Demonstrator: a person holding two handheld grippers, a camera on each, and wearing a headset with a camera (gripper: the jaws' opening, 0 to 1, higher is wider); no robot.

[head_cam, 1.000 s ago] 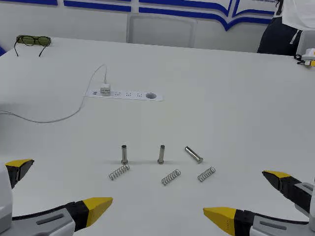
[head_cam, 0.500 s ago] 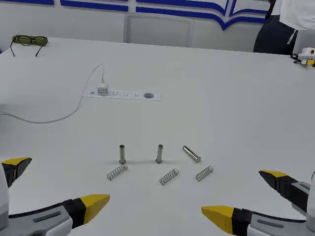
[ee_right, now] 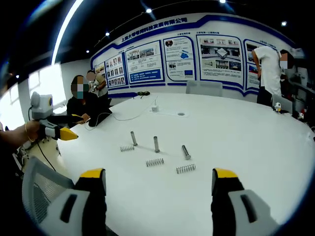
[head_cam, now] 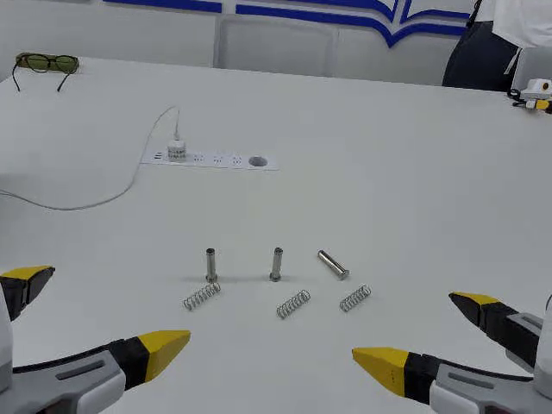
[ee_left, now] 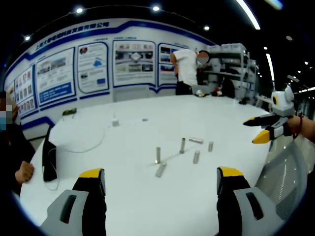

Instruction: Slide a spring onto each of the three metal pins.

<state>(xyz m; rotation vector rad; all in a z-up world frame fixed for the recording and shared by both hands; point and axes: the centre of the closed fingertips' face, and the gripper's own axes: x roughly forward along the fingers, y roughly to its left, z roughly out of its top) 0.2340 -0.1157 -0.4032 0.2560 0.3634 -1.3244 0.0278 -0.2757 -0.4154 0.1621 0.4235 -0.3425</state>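
Note:
Two metal pins [head_cam: 210, 264] [head_cam: 277, 264] stand upright on the white table [head_cam: 388, 190]. A third pin [head_cam: 333, 265] lies on its side to their right. Three loose springs [head_cam: 202, 297] [head_cam: 293, 304] [head_cam: 354, 298] lie in a row just in front of the pins. My left gripper [head_cam: 99, 315] hovers open at the near left, well short of the springs. My right gripper [head_cam: 423, 332] is open at the near right. The left gripper view shows its jaws [ee_left: 160, 173] wide apart, with the pins [ee_left: 182, 145] beyond. From the right gripper [ee_right: 157, 173], the springs [ee_right: 154, 162] lie ahead.
A white power strip [head_cam: 211, 159] with a plugged cable lies behind the pins. Dark glasses [head_cam: 43, 62] rest at the far left corner. A chair [head_cam: 272, 47] and a standing person [head_cam: 483, 43] are beyond the far edge. Seated people [ee_right: 81, 101] are off to one side.
The head camera has shifted a little, so the whole picture sits slightly differently. Pins and springs have not moved. Both grippers stay open in about the same places.

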